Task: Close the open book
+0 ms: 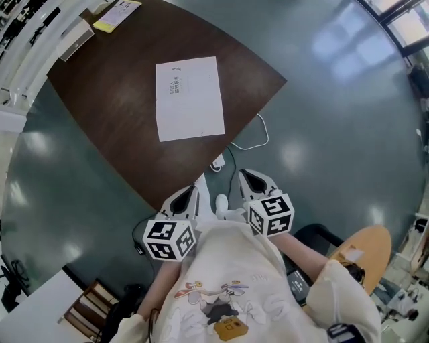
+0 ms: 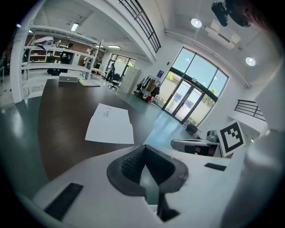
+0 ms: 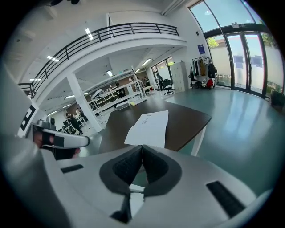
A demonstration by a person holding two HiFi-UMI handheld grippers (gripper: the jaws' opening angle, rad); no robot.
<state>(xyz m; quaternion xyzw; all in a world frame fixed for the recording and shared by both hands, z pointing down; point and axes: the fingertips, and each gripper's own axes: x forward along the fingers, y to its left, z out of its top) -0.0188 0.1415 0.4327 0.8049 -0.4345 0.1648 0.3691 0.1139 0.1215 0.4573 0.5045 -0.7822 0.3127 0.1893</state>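
The book (image 1: 190, 98) is a thin white booklet that lies flat on the dark brown table (image 1: 120, 100), near its right corner. It also shows ahead of the jaws in the left gripper view (image 2: 110, 124) and in the right gripper view (image 3: 149, 129). Both grippers hang off the table's near edge, close to the person's body and well short of the book. My left gripper (image 1: 190, 194) is shut with nothing between its jaws (image 2: 144, 147). My right gripper (image 1: 251, 179) is shut and empty too (image 3: 142, 147).
A yellow pad (image 1: 117, 15) and a grey box (image 1: 77, 37) lie at the table's far end. A white cable (image 1: 253, 137) with a plug (image 1: 218, 162) trails on the floor by the table's corner. A round wooden seat (image 1: 365, 251) stands at the right.
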